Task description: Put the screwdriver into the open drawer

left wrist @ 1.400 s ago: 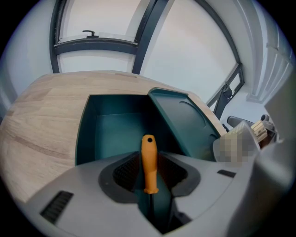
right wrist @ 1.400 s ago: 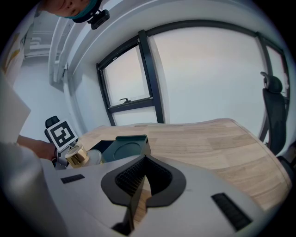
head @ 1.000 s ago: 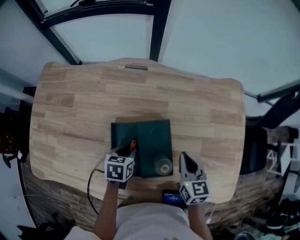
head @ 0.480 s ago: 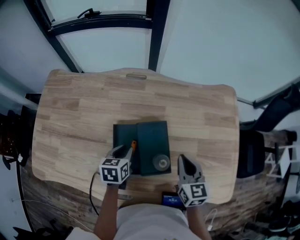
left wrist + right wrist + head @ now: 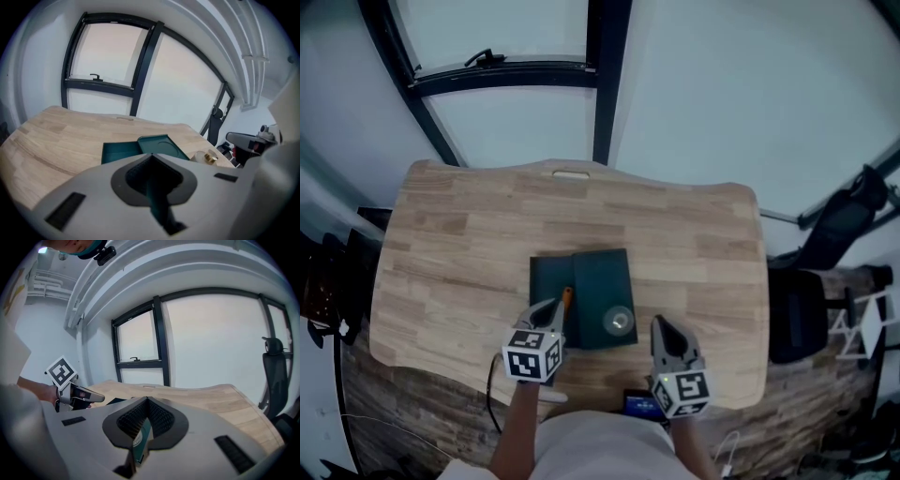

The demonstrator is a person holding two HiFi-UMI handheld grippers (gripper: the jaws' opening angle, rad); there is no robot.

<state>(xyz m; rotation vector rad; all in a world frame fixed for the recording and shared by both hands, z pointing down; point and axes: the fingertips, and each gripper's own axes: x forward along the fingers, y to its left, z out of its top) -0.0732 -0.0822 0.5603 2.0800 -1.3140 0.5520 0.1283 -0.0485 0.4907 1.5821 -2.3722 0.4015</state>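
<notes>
Green drawer [image 5: 545, 277] open, screwdriver [image 5: 567, 298] inside (orange handle)

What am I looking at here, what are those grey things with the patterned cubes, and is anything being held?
No robot here: a person holds a grey two-jaw tool in each hand, each carrying a cube of square markers. The head view comes from a camera on the person's head, looking down. The other two come from cameras riding on the left tool and the right tool, looking along their jaws. On the pale wooden table stands a dark green box with its drawer open. An orange-handled screwdriver lies in the drawer, and a small clear bottle with a gold cap stands on the box. Neither tool holds anything: the left tool's jaws have just been closing, nothing between them; the right tool's are together.
</notes>
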